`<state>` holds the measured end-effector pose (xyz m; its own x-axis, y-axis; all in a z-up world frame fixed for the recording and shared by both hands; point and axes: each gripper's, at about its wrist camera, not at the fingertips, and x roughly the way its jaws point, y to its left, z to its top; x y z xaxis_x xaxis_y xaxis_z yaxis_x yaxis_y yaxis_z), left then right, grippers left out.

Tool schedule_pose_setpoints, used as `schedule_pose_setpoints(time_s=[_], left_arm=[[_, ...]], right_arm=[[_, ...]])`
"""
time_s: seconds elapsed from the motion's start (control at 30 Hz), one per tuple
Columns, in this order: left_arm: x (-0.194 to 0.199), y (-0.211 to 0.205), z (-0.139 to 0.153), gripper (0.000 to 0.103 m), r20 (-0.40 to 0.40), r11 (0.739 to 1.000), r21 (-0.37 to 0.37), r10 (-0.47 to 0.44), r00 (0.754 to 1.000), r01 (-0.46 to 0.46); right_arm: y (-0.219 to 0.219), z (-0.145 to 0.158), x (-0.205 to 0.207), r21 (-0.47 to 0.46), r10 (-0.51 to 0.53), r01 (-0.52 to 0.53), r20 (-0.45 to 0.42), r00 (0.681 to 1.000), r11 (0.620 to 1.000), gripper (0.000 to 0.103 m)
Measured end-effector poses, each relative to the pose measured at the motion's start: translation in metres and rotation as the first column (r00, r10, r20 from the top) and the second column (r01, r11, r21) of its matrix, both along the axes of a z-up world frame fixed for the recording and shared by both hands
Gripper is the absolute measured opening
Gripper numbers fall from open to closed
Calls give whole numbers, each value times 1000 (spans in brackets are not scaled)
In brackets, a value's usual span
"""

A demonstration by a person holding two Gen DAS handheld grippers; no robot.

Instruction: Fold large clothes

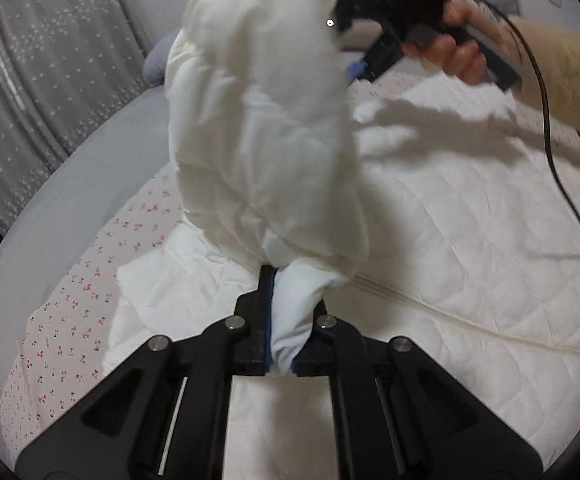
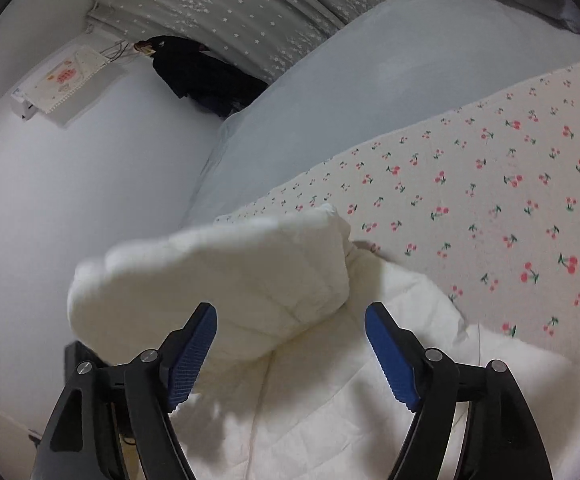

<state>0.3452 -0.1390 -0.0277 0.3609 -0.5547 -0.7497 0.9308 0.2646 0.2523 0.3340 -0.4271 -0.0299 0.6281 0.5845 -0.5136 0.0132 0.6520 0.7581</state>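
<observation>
A large white quilted padded jacket [image 1: 470,240] lies on the bed. My left gripper [image 1: 287,300] is shut on the cuff of its sleeve [image 1: 265,120], which rises puffed up in front of the camera. In the right wrist view the same sleeve [image 2: 225,276] hangs above the jacket body [image 2: 330,408]. My right gripper [image 2: 290,344] is open, its blue pads [image 2: 191,356] on either side of the sleeve without touching it. The right gripper's body and the hand holding it show in the left wrist view [image 1: 402,12], close to the top of the sleeve.
A cherry-print sheet [image 2: 490,184] lies under the jacket on a pale grey bed cover [image 2: 350,80]. Star-patterned grey curtains [image 1: 37,80] hang behind. A dark garment [image 2: 201,76] sits by the white wall. A black cable [image 1: 550,140] trails from the right gripper.
</observation>
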Motion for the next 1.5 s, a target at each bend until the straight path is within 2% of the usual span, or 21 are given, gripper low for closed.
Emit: schedule_pose_setpoints(time_s=[0.1,0.17,0.2,0.27,0.4,0.5,0.57,0.63,0.67,0.73,0.8,0.83,0.93,1.07,1.13,1.2,1.23,1.27,1.4,1.47,1.5], left_arm=[[-15,-3,-15,12,25,997,68,-22,999,20],[-16,2,-15,23,1,998,61,9,1000,-9],[-13,6,-12,28,-42,998,51,29,999,-27],[-6,18,-7,51,-135,998,27,68,989,-65],[-4,43,3,61,-244,995,-29,88,966,-97],[9,64,5,70,-357,986,-64,125,926,-157],[19,76,5,71,-445,968,-85,173,878,-234],[34,91,2,73,-548,940,-107,216,808,-323],[41,100,1,75,-611,922,-118,225,759,-368],[50,108,-4,75,-736,892,-125,211,643,-435],[62,120,-9,75,-826,862,-129,179,534,-489],[65,124,-11,75,-850,847,-139,163,501,-513],[76,133,-12,75,-899,797,-169,117,423,-580],[88,132,-26,79,-961,711,-139,71,268,-690],[90,132,-31,81,-976,662,-101,80,203,-743],[86,127,-37,81,-983,645,-58,97,156,-762],[81,125,-38,81,-984,638,-40,110,143,-769],[79,122,-41,81,-984,637,-24,123,132,-771],[73,106,-57,81,-985,620,33,152,79,-784],[71,97,-63,81,-982,607,52,176,71,-793],[72,91,-64,80,-977,598,58,198,77,-799]], right_arm=[[4,-6,-9,61,9,-7,-30,1000,998,79],[3,-12,-18,119,21,-16,-45,999,993,79],[3,-14,-22,152,23,-15,-51,998,988,79],[1,-17,-27,222,19,-4,-66,998,975,80],[-4,-10,-33,316,6,9,-45,999,949,83],[1,-8,-26,341,2,24,-78,997,940,84],[6,-12,-15,361,9,35,-118,993,932,84],[12,-13,-6,359,16,41,-153,988,933,84],[14,-13,-3,353,19,43,-169,985,935,84],[18,-14,2,350,10,62,-202,979,935,84],[17,-11,2,367,6,72,-209,978,927,84],[16,-8,4,369,4,75,-209,978,926,84],[13,2,16,316,-15,93,-242,970,944,84],[24,-1,33,282,5,88,-312,950,955,84],[34,-6,31,244,21,62,-324,946,968,84],[46,-11,23,168,36,20,-325,945,986,75],[51,-14,17,126,54,-13,-330,942,992,61],[55,-20,11,98,73,-42,-339,938,994,53],[59,-51,-9,8,110,-116,-403,909,993,47],[60,-67,-14,15,126,-131,-419,899,991,47],[60,-71,-15,22,131,-134,-412,902,991,47]])
